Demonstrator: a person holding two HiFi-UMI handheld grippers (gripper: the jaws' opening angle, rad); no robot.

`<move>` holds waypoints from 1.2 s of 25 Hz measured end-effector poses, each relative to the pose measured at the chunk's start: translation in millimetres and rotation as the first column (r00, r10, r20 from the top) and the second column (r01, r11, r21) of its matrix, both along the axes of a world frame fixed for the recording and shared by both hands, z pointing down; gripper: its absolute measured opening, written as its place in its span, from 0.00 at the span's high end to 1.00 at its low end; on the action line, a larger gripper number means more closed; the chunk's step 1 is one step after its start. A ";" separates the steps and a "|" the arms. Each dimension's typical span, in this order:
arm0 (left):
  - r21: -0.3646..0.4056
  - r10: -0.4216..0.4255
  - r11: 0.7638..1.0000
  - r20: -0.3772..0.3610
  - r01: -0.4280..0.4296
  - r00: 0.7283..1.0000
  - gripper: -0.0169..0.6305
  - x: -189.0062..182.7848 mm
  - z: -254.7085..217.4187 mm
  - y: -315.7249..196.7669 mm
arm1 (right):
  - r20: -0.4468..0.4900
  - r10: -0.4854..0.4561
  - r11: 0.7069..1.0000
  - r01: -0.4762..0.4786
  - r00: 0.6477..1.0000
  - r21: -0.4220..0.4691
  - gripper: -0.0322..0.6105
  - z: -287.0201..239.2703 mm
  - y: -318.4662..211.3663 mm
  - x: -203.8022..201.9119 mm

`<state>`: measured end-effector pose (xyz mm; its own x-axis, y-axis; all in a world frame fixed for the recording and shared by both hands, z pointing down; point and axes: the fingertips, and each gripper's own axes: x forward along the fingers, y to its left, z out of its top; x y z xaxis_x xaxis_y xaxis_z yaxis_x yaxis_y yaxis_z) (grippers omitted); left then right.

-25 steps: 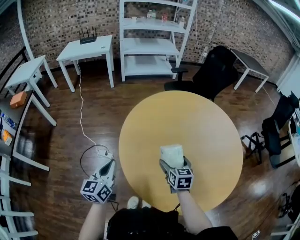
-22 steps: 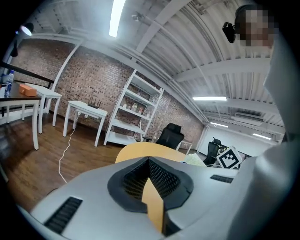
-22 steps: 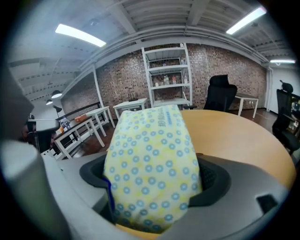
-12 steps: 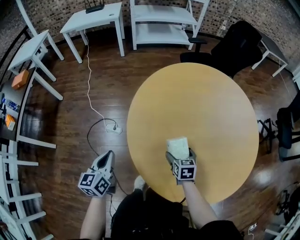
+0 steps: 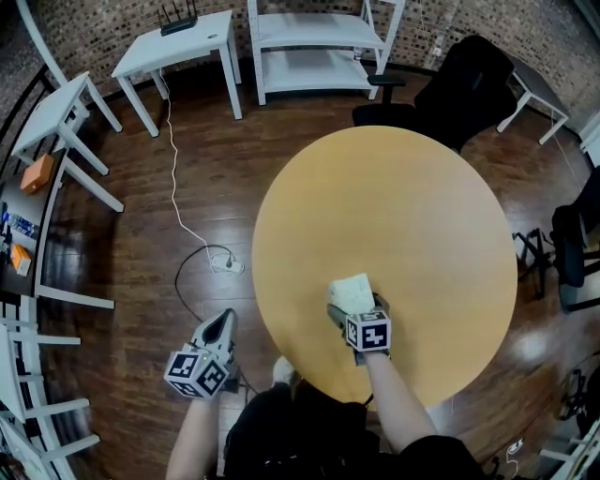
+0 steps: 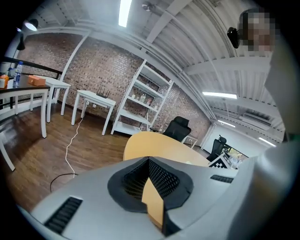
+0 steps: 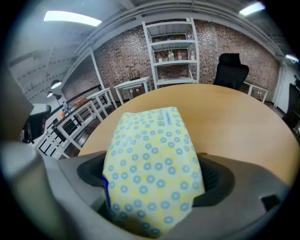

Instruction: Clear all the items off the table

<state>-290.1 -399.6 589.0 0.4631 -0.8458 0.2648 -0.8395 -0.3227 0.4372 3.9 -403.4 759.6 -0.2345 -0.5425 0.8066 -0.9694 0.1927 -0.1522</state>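
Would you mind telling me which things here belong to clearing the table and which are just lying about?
Job: dotted yellow pack, between the right tool's jaws, which have just been opening; round table.
Lying about: white side table; router; orange box; black office chair; white shelf unit.

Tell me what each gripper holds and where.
Right gripper has the yellow dotted pack between its jaws, gripped by both sides at its near end; the jaws have just been opening. Left gripper holds nothing, jaws together.
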 end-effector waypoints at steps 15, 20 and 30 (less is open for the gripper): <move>0.121 0.096 0.988 -0.005 -0.095 0.995 0.99 20.3 -39.6 -17.3 | 0.161 0.081 0.906 -0.140 0.984 0.398 0.09 -116.0 -20.3 9.0; 0.276 0.132 0.953 -0.008 -0.124 0.991 0.99 33.2 -85.1 -30.6 | 0.215 0.112 0.777 -0.221 0.970 0.590 0.17 -198.7 -14.9 27.7; 0.454 0.231 0.873 -0.061 -0.179 0.971 0.99 92.3 -143.0 -43.5 | 0.103 0.210 0.503 -0.198 0.972 0.841 0.95 -301.1 23.6 64.7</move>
<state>-197.7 -443.1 445.9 0.6433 -0.7449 -0.1770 -0.6878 -0.6638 0.2937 68.6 -379.8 458.5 -0.0199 -0.9984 -0.0525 -0.9996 0.0209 -0.0182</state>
